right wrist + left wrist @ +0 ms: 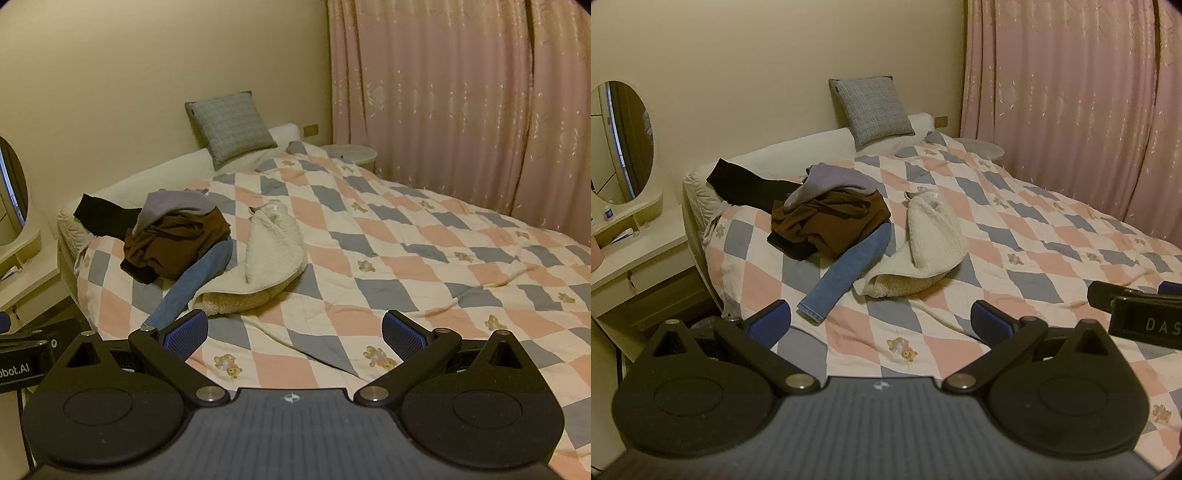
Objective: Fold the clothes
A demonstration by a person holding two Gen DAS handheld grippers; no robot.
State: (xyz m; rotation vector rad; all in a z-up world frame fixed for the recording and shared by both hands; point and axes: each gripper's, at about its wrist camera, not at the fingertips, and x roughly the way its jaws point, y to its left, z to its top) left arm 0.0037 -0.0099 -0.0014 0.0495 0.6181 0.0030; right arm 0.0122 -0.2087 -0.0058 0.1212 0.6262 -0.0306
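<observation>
A heap of clothes lies on the left side of the bed: a brown garment (831, 221) (177, 240) with a lilac one (827, 181) (173, 206) on top and a black piece (746, 184) (103, 218) trailing toward the headboard. A blue jeans leg (846, 273) (192, 284) sticks out toward me. Beside it lies a cream fleece garment (923, 247) (266, 266), crumpled. My left gripper (881, 321) hovers open above the quilt, short of the heap. My right gripper (293, 332) is open too, empty, near the fleece's front edge.
The bed carries a pink, grey and white checked quilt (1034, 229) (424, 258). A grey cushion (871, 107) (231, 125) leans on the wall. A dressing table with an oval mirror (624, 140) stands left. Pink curtains (1071, 92) (461, 92) hang at right.
</observation>
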